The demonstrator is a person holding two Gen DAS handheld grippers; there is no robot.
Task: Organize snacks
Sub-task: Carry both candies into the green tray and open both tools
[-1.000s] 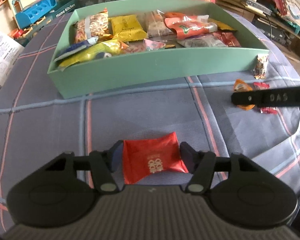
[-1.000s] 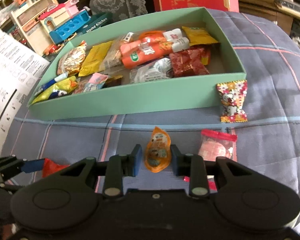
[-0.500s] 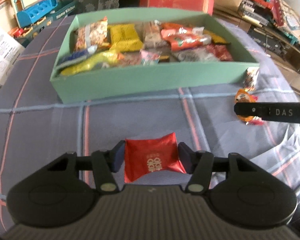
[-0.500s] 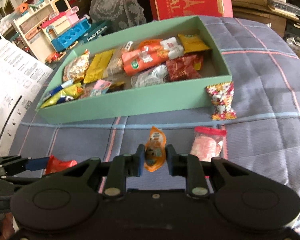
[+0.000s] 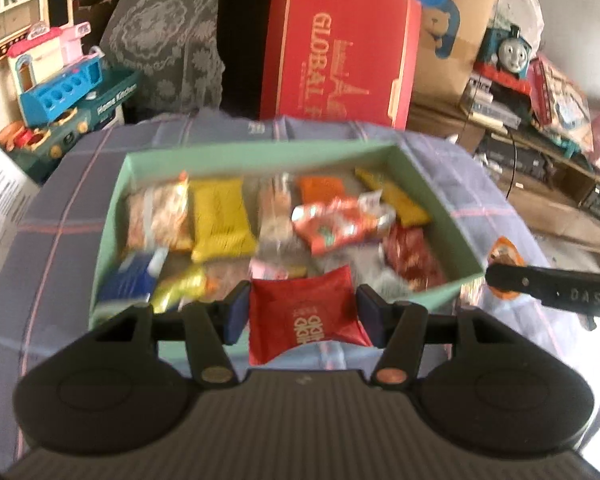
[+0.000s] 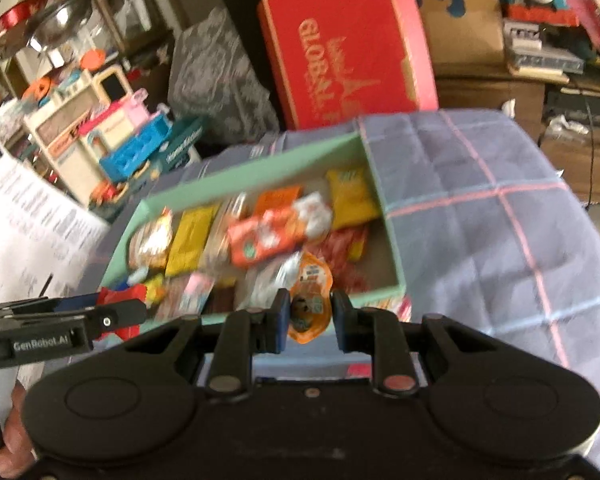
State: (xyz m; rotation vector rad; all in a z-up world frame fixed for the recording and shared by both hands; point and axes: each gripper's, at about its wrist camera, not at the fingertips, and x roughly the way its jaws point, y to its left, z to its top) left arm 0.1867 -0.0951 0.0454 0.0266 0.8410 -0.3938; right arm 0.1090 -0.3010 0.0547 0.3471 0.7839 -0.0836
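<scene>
My left gripper (image 5: 302, 312) is shut on a red snack packet (image 5: 304, 314), lifted off the cloth and level with the near wall of the green box (image 5: 456, 236). Inside that box lie several snack packets, blurred in both views. My right gripper (image 6: 310, 314) is shut on a small orange jelly cup (image 6: 310, 298), raised in front of the green box (image 6: 392, 236) near its right end. In the left wrist view the right gripper's black finger (image 5: 556, 292) crosses the right side with the orange cup (image 5: 504, 254) behind it. The left gripper (image 6: 60, 322) with its red packet (image 6: 120, 296) shows at the left.
A checked blue-grey cloth (image 6: 500, 216) covers the table under the box. A red carton (image 5: 340, 48), toy kitchen sets (image 5: 56, 88) and a toy train (image 5: 508, 50) stand beyond the table. White printed paper (image 6: 24, 224) lies left. A pink packet edge (image 6: 358, 370) peeks below the right gripper.
Both grippers have risen off the cloth with their snacks and tilted up, so the box now sits close behind the fingers. The right jaws closed tight on the orange cup.
</scene>
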